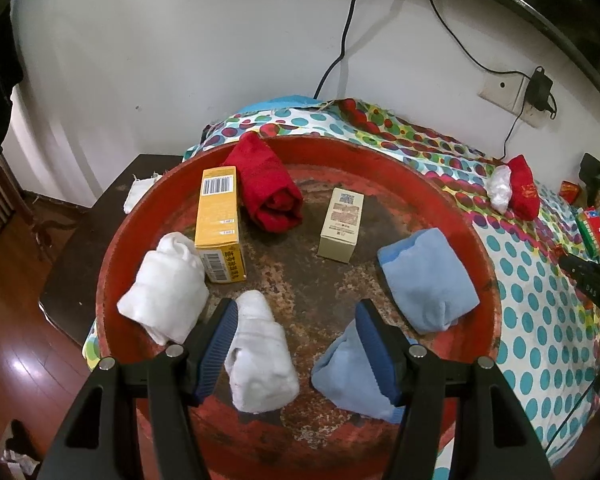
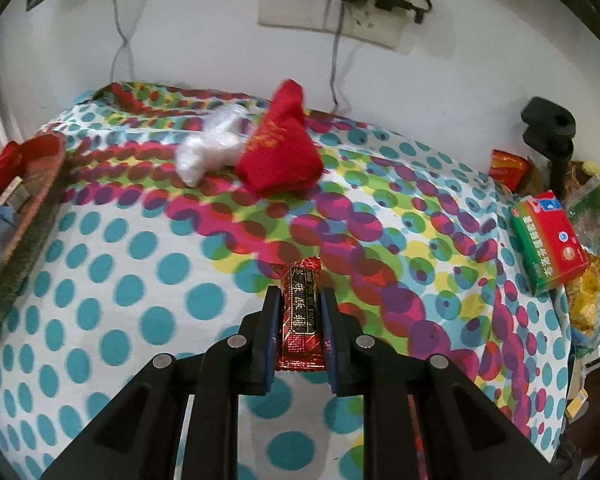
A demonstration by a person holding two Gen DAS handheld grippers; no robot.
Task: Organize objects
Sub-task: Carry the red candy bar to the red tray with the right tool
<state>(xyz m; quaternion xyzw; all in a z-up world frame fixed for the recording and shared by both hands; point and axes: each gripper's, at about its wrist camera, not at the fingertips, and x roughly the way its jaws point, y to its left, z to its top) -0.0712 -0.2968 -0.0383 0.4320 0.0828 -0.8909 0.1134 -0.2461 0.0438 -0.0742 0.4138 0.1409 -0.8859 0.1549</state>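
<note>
Item: red-wrapped candy bar (image 2: 301, 312), which we hold clenched in our right gripper (image 2: 300, 320) above the dotted cloth (image 2: 140, 280), probably for the red tray (image 1: 452, 200) at far left. Our left gripper (image 1: 296, 344) hangs released over 2 rolled socks there.

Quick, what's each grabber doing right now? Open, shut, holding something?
Left gripper: open, holding nothing, over the red tray with rolled cloths.
Right gripper: shut on the red candy wrapper.

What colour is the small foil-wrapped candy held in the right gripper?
The small foil-wrapped candy in the right gripper is red with a black, gold-lettered label, clearest in the right wrist view.
</note>
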